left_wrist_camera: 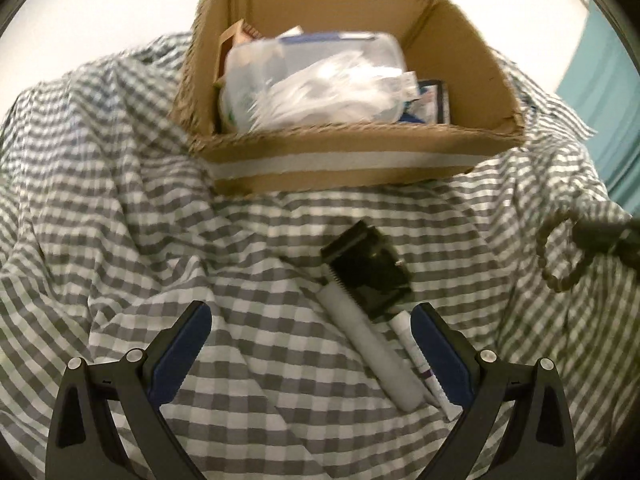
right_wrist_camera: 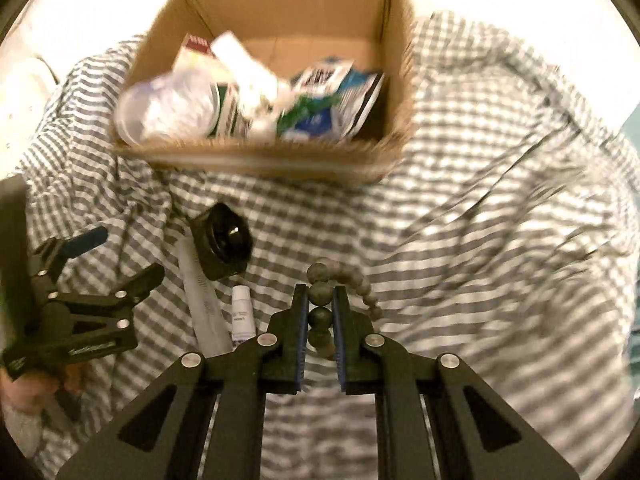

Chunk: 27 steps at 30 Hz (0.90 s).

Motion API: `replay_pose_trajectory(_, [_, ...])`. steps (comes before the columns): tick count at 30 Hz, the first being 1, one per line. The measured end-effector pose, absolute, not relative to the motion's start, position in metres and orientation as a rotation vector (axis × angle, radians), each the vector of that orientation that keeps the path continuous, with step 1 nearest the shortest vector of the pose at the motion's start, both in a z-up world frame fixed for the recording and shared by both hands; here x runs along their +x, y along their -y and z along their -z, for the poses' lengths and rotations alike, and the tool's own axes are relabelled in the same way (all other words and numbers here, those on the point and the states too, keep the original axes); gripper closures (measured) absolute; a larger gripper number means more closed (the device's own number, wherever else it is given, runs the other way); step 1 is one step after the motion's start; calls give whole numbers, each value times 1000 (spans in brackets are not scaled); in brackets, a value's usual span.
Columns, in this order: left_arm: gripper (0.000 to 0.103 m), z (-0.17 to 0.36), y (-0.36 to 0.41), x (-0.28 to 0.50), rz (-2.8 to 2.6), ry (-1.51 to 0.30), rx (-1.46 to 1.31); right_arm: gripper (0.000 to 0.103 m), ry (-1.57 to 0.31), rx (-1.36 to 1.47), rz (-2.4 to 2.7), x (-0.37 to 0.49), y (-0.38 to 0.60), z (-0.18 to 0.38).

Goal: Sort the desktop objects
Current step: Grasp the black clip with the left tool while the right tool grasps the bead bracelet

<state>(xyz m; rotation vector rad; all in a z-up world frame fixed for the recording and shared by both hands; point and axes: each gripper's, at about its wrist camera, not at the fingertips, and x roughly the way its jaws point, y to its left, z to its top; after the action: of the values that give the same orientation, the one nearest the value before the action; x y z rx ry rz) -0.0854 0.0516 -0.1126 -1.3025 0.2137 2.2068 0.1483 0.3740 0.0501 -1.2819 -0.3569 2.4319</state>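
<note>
right gripper was closed on a bead bracelet, its blue pads pinching a bead or two while the rest of the loop hung free and curled off to the right, above the checked tablecloth. left gripper stood wide open and empty over the cloth's near part, close to a black hair clipper, a white pen-like stick and a small white tube. risk, as judged: the narrow pinch on round beads could slip, dropping the strand short of the cardboard box at the cloth's far edge, or the dangling loop could catch the box's near rim. the bracelet's long axis ran roughly along the gripper's fingers, pointing toward the box, already part-filled with packets.
</note>
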Motion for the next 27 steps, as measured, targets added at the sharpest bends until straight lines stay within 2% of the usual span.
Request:
replay_pose_trajectory(7, [1,124,-79,-102,-2154,-221,-1333,92,394,-1244,-2539,163,-379,-88])
replay_pose_trajectory(13, [1,141,-106,-118,-2099,-121,-1404,92,538,-1222,-2543,142,-377,-83])
replay_pose_trajectory(18, [2,159,-126,-129,-2080,-118,-1428,92,588,-1262,-2559,129,-388,-80])
replay_pose_trajectory(19, [7,161,-130,-130,-2071,-112,-1427,92,584,-1272,-2562,127,-391,-80])
replay_pose_trajectory(20, [18,164,-133,-132,-2063,-113,-1429,92,580,-1280,-2560,126,-394,-79])
replay_pose_trajectory(21, [40,166,-136,-133,-2061,-124,-1433,92,585,-1281,-2561,125,-395,-78])
replay_pose_trajectory(25, [53,164,-137,-129,-2042,-162,-1416,92,582,-1288,-2557,125,-401,-76])
replay_pose_trajectory(27, [57,157,-134,-124,-2043,-177,-1393,92,583,-1281,-2566,126,-401,-78])
